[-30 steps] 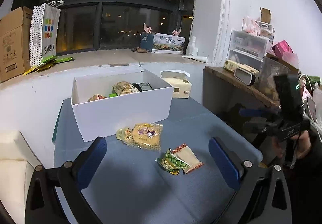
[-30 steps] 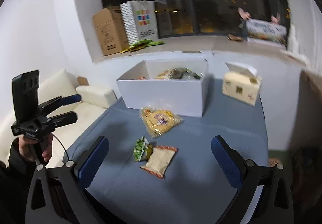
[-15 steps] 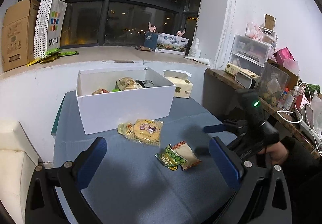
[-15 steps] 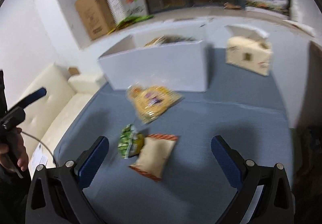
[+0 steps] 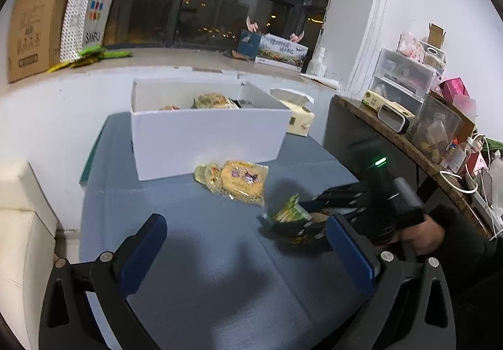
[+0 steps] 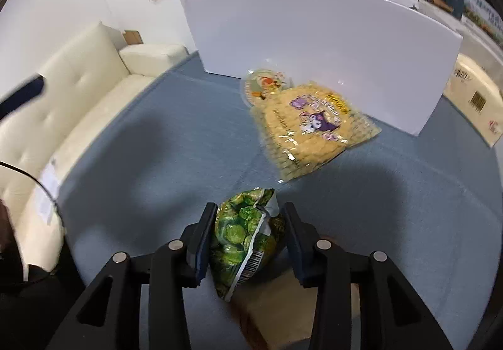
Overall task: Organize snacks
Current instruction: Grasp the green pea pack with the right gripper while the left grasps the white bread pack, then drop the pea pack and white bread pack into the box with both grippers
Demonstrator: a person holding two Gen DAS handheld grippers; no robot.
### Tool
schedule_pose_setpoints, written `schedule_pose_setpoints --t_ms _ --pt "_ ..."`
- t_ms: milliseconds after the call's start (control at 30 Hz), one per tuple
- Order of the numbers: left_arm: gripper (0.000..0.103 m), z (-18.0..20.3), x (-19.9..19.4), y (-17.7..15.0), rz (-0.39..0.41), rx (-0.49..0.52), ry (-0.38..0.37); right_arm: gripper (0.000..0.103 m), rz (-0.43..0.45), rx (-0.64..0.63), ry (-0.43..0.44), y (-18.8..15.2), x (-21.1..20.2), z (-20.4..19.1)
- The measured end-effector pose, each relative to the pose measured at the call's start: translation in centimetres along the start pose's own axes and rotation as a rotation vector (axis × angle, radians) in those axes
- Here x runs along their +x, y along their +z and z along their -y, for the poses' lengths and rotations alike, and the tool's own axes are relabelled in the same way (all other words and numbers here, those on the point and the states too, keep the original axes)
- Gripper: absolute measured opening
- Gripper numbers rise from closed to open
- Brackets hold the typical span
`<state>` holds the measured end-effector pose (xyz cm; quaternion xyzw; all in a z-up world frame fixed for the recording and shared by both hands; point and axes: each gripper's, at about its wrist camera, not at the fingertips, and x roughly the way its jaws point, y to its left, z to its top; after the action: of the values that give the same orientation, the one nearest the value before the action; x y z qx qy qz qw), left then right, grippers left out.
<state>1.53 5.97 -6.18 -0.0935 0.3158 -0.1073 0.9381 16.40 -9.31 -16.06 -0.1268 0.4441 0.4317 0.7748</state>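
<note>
My right gripper [image 6: 248, 225] is closed around a green snack packet [image 6: 243, 233], which also shows in the left wrist view [image 5: 287, 211]. A beige packet with orange trim [image 6: 283, 309] lies under it. A yellow cartoon-print snack bag [image 6: 311, 126] and a round-label packet [image 6: 262, 89] lie in front of the white box [image 6: 314, 45], which holds several snacks [image 5: 210, 100]. My left gripper [image 5: 248, 243] is open and empty above the blue table [image 5: 195, 255]. The right gripper [image 5: 317, 211] appears at the right of the left wrist view.
A tissue box [image 5: 297, 114] stands right of the white box. A cream sofa [image 6: 59, 104] lies left of the table. A cluttered wooden shelf [image 5: 408, 130] is on the right. A cardboard box [image 5: 31, 35] and shopping bag [image 5: 89, 19] stand on the window ledge.
My right gripper dropped to the table and closed on the green packet. My left gripper stayed open and shifted a little.
</note>
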Motion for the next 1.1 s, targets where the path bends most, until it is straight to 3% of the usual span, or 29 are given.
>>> schedule_pose_setpoints --t_ms 233,467,667,733,767,800,900,1100 --pt "0.103 3.5 4.6 0.1 -0.129 0.121 -0.089 0.044 0.171 0.053 0.017 -1.2 -8.0 1.1" --pt "0.103 8.9 12.5 -0.6 -0.315 0.270 -0.169 0.044 0.295 0.149 -0.057 -4.6 -15.0 3.4" --pt "0.099 10.9 18.3 -1.8 -0.420 0.275 -0.130 0.044 0.341 0.229 -0.098 -7.9 -18.0 5.1" --pt "0.086 11.6 18.9 -2.2 -0.406 0.316 -0.096 0.044 0.345 0.241 -0.114 -8.5 -18.2 5.4" --pt "0.062 12.0 18.8 -2.3 -0.391 0.357 -0.061 0.044 0.346 0.247 -0.119 -8.7 -18.2 5.6" --pt "0.051 12.3 18.6 -2.4 -0.378 0.386 -0.044 0.044 0.347 0.258 -0.116 -9.0 -18.3 5.9" --pt "0.048 11.6 18.2 -2.2 -0.381 0.328 -0.093 0.044 0.345 0.276 -0.103 -9.4 -18.0 6.3" --pt "0.047 9.4 13.5 0.0 -0.217 0.239 -0.108 0.044 0.345 0.268 -0.083 -9.2 -17.2 5.8"
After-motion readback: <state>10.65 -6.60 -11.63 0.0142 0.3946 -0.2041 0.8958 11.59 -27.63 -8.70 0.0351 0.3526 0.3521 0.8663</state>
